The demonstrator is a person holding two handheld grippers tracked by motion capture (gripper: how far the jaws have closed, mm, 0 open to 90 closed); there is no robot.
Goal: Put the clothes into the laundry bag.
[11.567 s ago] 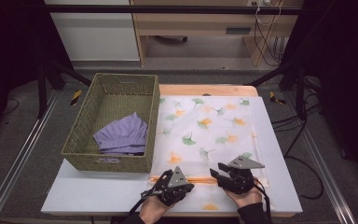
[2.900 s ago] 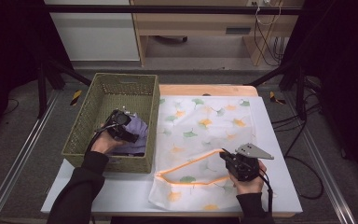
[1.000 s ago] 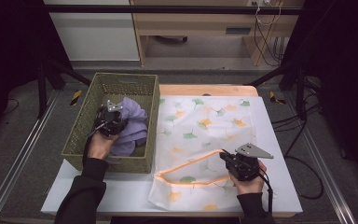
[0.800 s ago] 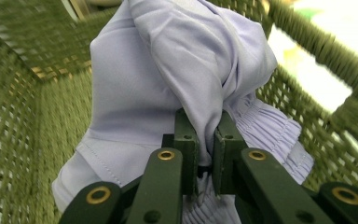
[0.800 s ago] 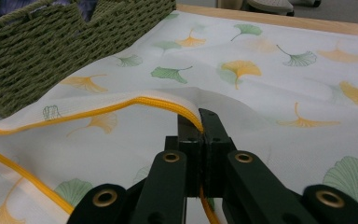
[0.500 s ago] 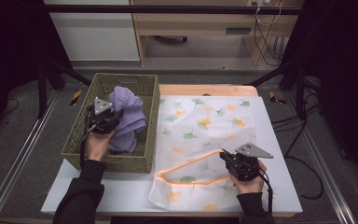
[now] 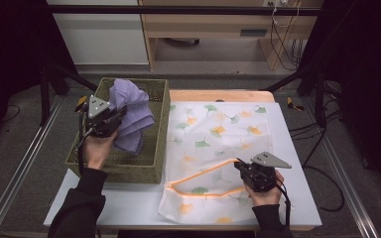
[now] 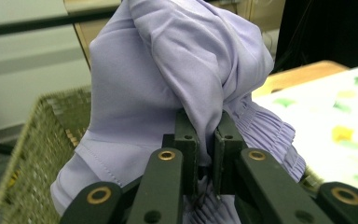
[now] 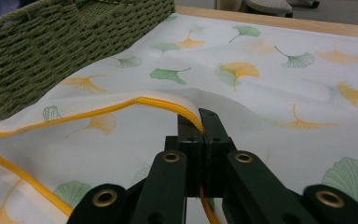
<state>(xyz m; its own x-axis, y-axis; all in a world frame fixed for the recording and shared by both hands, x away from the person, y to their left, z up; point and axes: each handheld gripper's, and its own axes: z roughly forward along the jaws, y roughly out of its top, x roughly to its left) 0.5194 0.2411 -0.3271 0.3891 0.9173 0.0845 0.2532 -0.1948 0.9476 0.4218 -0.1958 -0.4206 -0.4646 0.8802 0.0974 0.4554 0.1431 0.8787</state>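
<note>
The left gripper (image 7: 110, 120), closed on the purple cloth (image 7: 131, 115) over the basket (image 7: 158, 130), has the bag's opening (image 7: 206, 181) to its right, which the right gripper (image 7: 243, 171) holds pinched by the orange rim.

Evenly lit from above across the white table (image 7: 104, 206); dark and murky beyond its left and right edges. Soft, faint shadows beside the basket (image 7: 155, 148) on that table. No glare. Slightly soft overall; in both gripper views, near black jaws blurred, far background unfocused.
</note>
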